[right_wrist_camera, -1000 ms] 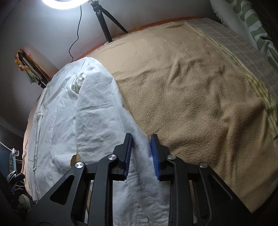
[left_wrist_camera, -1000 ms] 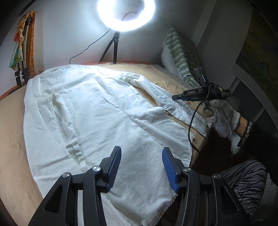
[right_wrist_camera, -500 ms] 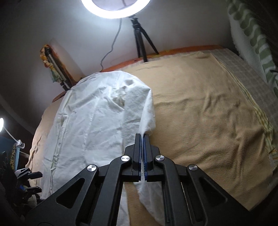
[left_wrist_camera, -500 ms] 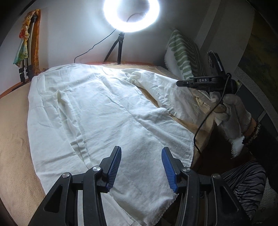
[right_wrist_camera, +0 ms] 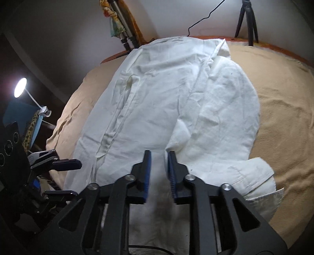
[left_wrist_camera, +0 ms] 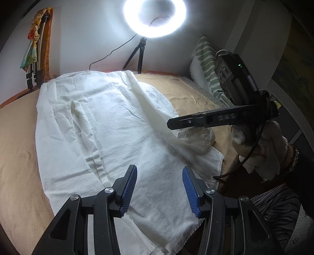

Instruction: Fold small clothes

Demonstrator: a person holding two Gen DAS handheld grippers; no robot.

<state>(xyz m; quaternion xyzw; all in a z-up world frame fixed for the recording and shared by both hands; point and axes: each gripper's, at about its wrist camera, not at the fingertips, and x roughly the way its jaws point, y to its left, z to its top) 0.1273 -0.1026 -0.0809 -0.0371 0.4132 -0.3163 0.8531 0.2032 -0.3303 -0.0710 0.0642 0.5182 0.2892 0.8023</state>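
A white shirt (left_wrist_camera: 109,125) lies spread on the tan blanket (left_wrist_camera: 17,157). Its right sleeve (right_wrist_camera: 225,117) is folded in over the body, with the cuff (right_wrist_camera: 261,186) at the near right edge. My left gripper (left_wrist_camera: 160,188) hovers open over the shirt's near hem, nothing between its blue pads (left_wrist_camera: 129,188). My right gripper (right_wrist_camera: 159,172) is above the shirt's near right part, its jaws opening; blurred white cloth (right_wrist_camera: 159,200) shows in the gap and the pads stand apart from it. In the left wrist view that right gripper (left_wrist_camera: 196,121) is held by a gloved hand (left_wrist_camera: 261,149).
A ring light (left_wrist_camera: 155,17) on a tripod stands at the far edge of the bed. A green-striped pillow (left_wrist_camera: 206,64) leans at the far right. A desk lamp (right_wrist_camera: 20,90) glows at the left. A striped trouser leg (left_wrist_camera: 278,204) is at the near right.
The right gripper shut on the sleeve, carried it from the blanket's right side over onto the shirt, rolled, and its jaws have now parted. The left gripper stayed put.
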